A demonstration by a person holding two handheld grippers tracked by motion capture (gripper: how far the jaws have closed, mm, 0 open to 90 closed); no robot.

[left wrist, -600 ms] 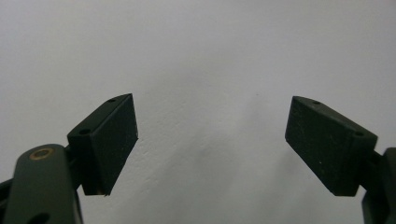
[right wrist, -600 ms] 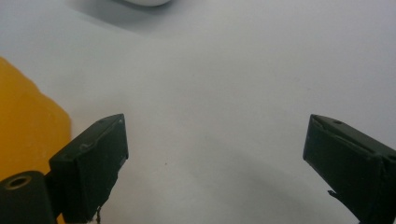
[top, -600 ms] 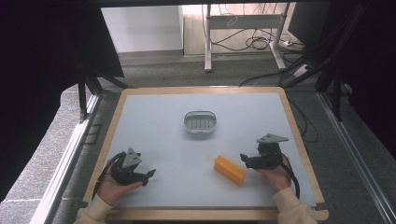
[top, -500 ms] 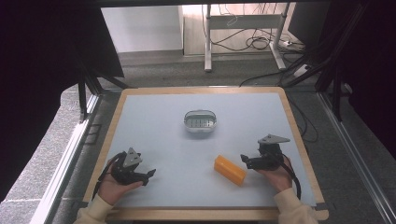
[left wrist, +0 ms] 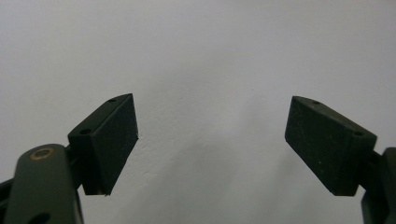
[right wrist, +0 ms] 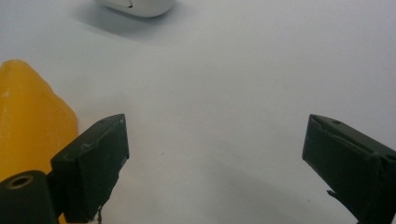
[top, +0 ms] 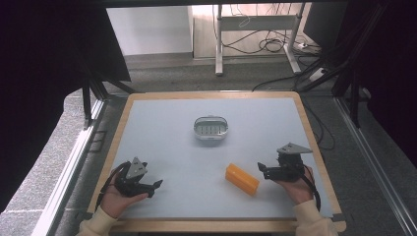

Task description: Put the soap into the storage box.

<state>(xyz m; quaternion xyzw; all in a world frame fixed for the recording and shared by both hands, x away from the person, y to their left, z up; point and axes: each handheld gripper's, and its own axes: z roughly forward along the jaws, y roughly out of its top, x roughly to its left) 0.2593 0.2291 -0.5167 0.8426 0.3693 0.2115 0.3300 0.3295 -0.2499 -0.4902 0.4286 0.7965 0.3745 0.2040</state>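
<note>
Pale table (top: pixel 167 142), orange block (top: pixel 242 178) just beside open right tool (top: pixel 262 170), untouched

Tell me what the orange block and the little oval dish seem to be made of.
Orange block: looks like soap or wax; the right gripper view shows a slightly translucent, matte yellow-orange body with softly rounded edges. Oval dish: probably plastic; smooth pale-grey rim with a slotted floor, like a soap dish. Neither can be told for certain.

Block (top: pixel 242 178) before dish (top: pixel 211 128)
</note>
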